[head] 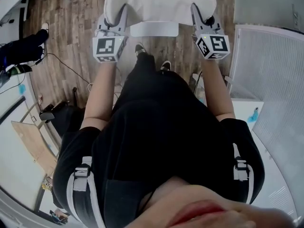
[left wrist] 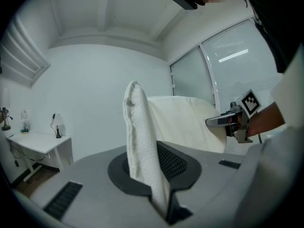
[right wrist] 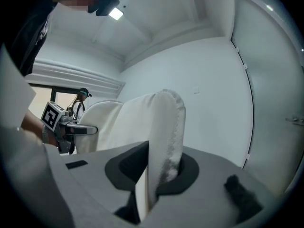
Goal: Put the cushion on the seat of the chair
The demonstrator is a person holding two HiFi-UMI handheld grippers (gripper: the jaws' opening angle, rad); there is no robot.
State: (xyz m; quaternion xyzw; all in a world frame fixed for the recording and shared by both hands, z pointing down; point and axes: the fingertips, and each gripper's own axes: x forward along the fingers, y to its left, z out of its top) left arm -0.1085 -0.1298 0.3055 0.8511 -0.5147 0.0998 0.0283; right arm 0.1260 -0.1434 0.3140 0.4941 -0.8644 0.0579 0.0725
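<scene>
I hold a white cushion (head: 159, 1) out in front of the person, over the wooden floor, one gripper on each side edge. My left gripper (head: 119, 12) is shut on its left edge, and in the left gripper view the thick towelling edge (left wrist: 140, 137) stands pinched between the jaws (left wrist: 159, 196). The right gripper (head: 196, 12) is shut on the right edge, where the padded rim (right wrist: 164, 127) sits squeezed in the jaws (right wrist: 145, 189). A flat white piece (head: 154, 29) shows just under the cushion; I cannot tell what it is. No chair seat is clearly in view.
The person's shoes (head: 152, 56) stand on the wood floor (head: 76, 27). A white mesh panel (head: 266, 65) is at the right; cables and dark gear (head: 23, 51) lie at the left. A white side table (left wrist: 38, 144) with a small lamp stands by the wall.
</scene>
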